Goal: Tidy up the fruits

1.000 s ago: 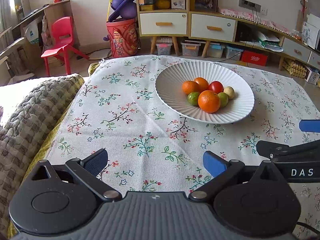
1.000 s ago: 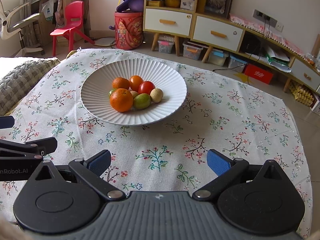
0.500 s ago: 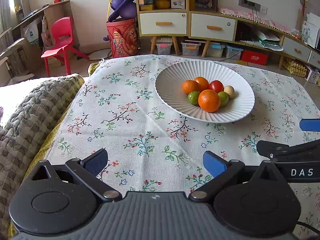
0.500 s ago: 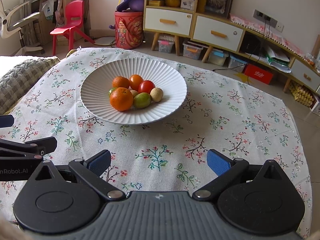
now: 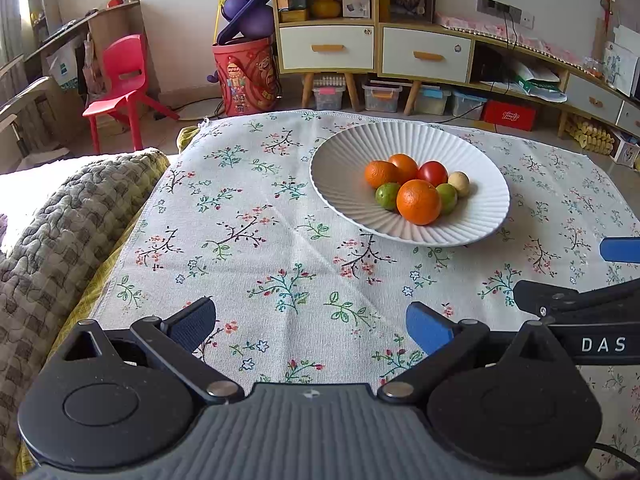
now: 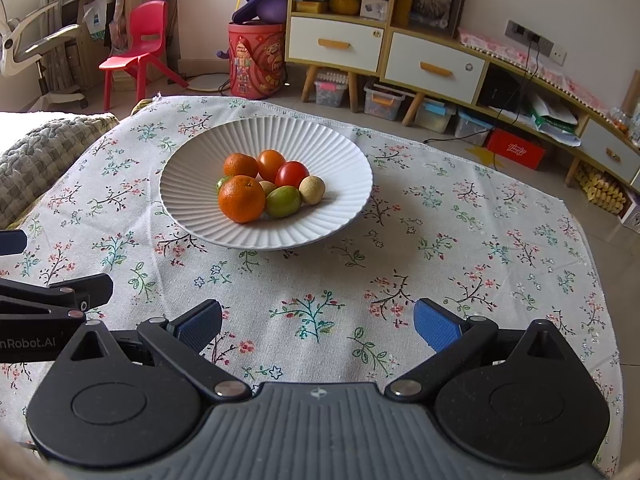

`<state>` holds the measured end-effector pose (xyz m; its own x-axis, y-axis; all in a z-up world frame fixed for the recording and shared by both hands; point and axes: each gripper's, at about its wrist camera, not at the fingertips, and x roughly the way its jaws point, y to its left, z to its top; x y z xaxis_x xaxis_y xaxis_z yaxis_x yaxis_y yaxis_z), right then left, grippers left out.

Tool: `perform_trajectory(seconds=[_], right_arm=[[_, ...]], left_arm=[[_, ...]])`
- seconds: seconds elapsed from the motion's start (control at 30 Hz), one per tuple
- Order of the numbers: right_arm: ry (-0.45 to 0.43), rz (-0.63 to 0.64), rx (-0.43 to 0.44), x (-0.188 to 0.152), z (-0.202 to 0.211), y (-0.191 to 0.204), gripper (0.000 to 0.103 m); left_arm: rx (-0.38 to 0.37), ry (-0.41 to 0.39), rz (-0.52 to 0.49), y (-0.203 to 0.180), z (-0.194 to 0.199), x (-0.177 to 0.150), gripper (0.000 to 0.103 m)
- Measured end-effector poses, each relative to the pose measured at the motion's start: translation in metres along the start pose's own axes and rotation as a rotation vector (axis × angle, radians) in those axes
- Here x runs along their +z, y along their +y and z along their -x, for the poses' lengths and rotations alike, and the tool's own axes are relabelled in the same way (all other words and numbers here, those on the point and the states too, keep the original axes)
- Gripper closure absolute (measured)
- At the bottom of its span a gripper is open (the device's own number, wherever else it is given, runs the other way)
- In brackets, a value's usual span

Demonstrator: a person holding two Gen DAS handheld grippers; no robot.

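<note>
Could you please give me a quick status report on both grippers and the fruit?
Left gripper open, empty. Right gripper open, empty. Fruit piled in white plate, big orange nearest. Nothing on the tablecloth between.

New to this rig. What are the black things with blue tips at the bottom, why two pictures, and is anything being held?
No robot arm here: a person carries a two-finger gripper in each hand, each with a fisheye camera looking along its fingers. One picture is from the left gripper, the other from the right gripper; the blue tips are their finger pads. Both are open and hold nothing. On the floral tablecloth sits a white ribbed plate with a cluster of fruit: oranges, one red, some green, one tan.
</note>
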<state>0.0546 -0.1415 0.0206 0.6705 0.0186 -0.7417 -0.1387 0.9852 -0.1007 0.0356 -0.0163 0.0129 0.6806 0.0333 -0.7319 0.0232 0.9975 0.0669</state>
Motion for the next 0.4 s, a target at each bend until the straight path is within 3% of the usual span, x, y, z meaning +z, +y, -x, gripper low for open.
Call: perform_trajectory(seconds=[0.4], right_arm=[[-0.005,0.000,-0.009,0.0006,0.0006,0.0014,0.001]], left_arm=[[0.014,-0.001,-0.017,-0.0019,-0.0002,-0.0009,0.011]])
